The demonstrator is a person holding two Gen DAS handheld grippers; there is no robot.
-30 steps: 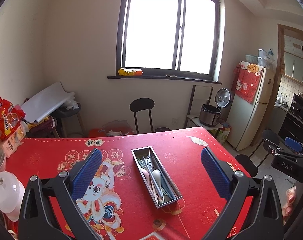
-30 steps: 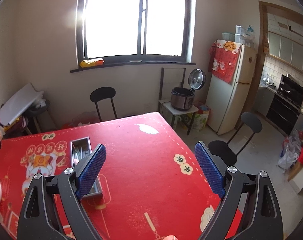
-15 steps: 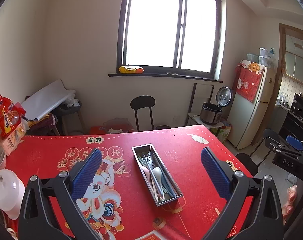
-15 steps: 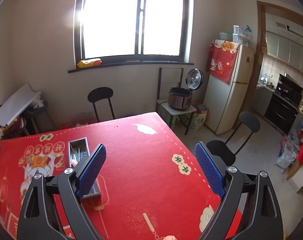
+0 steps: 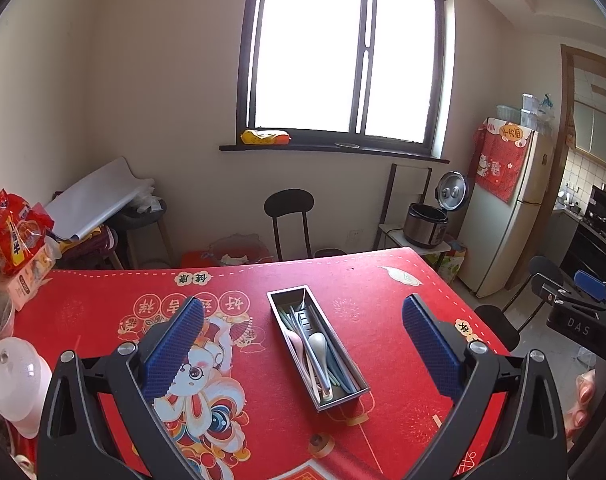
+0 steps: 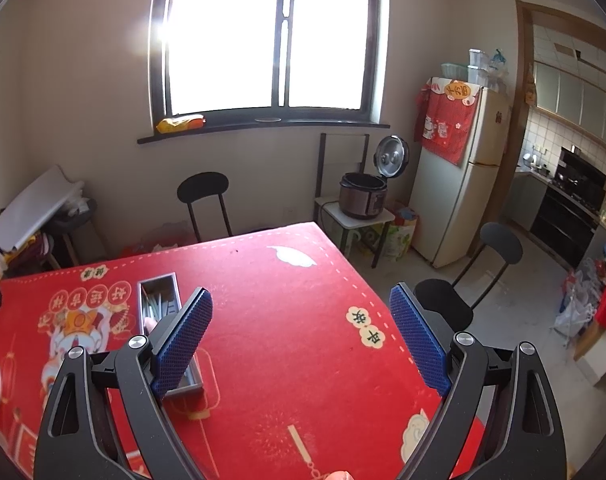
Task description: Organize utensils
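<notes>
Both grippers [image 5: 303, 344] [image 6: 301, 336] gape above lengthwise tray [image 5: 345, 362], long axis running away.

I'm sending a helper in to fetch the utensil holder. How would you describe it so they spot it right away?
Start at the table with the red cloth under the big window. Near the cloth's middle, just right of the cartoon rabbit print, lies a long narrow metal tray. It is the only shiny steel box on the table, and it holds spoons and chopsticks lying lengthwise.
</notes>
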